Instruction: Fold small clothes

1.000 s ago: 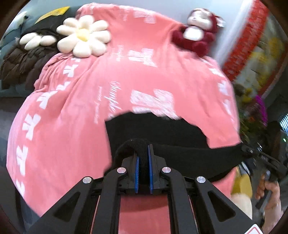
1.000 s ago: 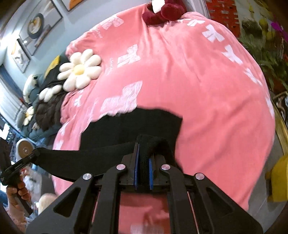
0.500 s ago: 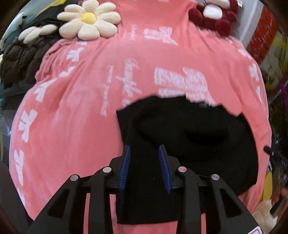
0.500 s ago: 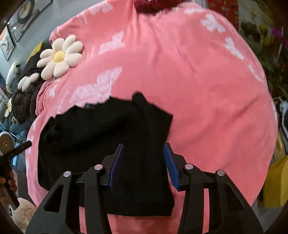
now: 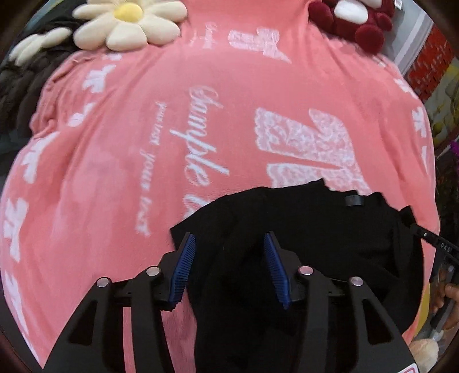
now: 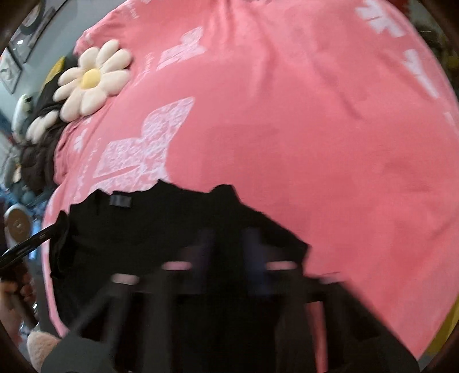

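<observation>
A small black garment [image 5: 315,244] lies spread on the pink blanket [image 5: 143,143] near its front edge. It also shows in the right wrist view [image 6: 160,229], with a small black label near its far edge. My left gripper [image 5: 229,258] is open over the garment's left part, its blue pads [image 5: 183,264] wide apart and holding nothing. My right gripper [image 6: 229,252] is blurred by motion over the garment's right part; its fingers stand apart and look open.
A daisy-shaped cushion [image 5: 129,25] and a dark jacket [image 5: 20,86] lie at the blanket's far left. A dark red plush toy [image 5: 352,20] sits at the far right. The right gripper's tip [image 5: 430,241] shows at the left wrist view's right edge.
Both grippers let go of the garment's edge and opened. The garment dropped flat onto the blanket. Both grippers have since moved lower and closer over it.
</observation>
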{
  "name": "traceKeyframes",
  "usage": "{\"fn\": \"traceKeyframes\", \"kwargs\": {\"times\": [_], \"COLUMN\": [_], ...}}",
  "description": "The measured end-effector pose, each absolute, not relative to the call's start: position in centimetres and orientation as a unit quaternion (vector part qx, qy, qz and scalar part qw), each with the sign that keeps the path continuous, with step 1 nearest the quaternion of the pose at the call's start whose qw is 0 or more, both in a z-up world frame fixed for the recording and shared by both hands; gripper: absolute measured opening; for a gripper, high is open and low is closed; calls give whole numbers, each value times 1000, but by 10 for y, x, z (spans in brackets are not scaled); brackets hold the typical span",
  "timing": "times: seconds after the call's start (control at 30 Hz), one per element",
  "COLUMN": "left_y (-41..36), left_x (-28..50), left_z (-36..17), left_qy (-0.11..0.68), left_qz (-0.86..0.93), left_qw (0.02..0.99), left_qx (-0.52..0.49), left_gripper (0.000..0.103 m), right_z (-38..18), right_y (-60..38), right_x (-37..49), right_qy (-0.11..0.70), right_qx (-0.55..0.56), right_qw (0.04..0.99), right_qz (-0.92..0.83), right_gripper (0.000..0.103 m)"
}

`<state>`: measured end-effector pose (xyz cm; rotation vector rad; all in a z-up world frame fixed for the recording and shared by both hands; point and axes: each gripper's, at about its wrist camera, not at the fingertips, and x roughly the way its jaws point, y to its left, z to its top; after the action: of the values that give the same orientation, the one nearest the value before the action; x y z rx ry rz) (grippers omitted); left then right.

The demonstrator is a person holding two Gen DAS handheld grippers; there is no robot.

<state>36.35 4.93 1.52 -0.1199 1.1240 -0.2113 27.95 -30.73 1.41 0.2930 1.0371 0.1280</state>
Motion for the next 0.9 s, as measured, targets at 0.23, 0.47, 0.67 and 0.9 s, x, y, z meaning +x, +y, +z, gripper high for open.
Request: {"fn": "traceKeyframes", "kwargs": {"times": [0.23, 0.47, 0.67, 0.9], "left_y": [79, 104, 98, 83], "left_x": [386, 347, 258, 203], "left_z": [20, 22, 15, -25], "left_qy": [486, 481, 506, 535], "left_qz": [-46, -56, -76, -90], "left_qw": [863, 859, 848, 819], "left_qx": [-134, -168, -142, -186], "left_gripper": [2, 37, 38, 45], "right_z": [-4, 3, -1, -30], "right_y": [-350, -354, -333, -314], "right_x": [283, 224, 142, 110], "right_qy": [481, 465, 497, 533], "right_qx": [179, 212, 176, 206], "right_qw": [858, 859, 850, 820], "right_qz": [-40, -37, -27, 1], "right_gripper": [6, 28, 46, 67]}}
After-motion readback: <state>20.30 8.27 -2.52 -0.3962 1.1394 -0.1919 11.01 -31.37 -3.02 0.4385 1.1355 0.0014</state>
